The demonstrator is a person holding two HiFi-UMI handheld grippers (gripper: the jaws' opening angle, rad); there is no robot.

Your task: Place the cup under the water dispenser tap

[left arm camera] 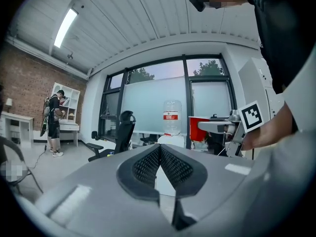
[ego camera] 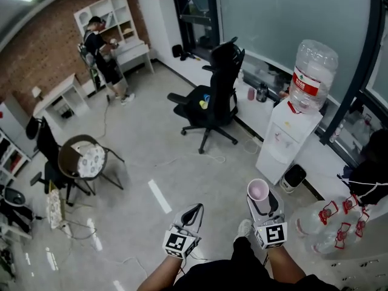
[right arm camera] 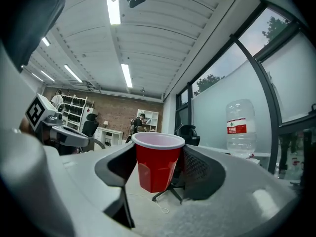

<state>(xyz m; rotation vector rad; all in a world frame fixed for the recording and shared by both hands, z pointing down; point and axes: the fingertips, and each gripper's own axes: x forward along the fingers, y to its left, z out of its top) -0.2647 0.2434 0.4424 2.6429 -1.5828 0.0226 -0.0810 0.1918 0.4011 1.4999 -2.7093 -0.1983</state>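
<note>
A red cup (right arm camera: 157, 163) with a white inside stands upright between the pads of my right gripper (right arm camera: 158, 154), which is shut on it. In the head view the cup (ego camera: 258, 190) shows its pale rim, held out in front of my right gripper (ego camera: 260, 200), short of the white water dispenser (ego camera: 285, 141) with its clear bottle (ego camera: 312, 73) on top. The taps are too small to make out. My left gripper (ego camera: 194, 211) hangs beside it with its tips touching, shut on nothing (left arm camera: 160, 147). The dispenser bottle (left arm camera: 171, 117) stands ahead of it.
A black office chair (ego camera: 212, 96) stands left of the dispenser, with a small dark bin (ego camera: 294, 177) at the dispenser's foot. Clear water bottles (ego camera: 327, 226) lie at the right. A round chair (ego camera: 83, 159) is at the left. A person (ego camera: 102, 56) stands by far shelves.
</note>
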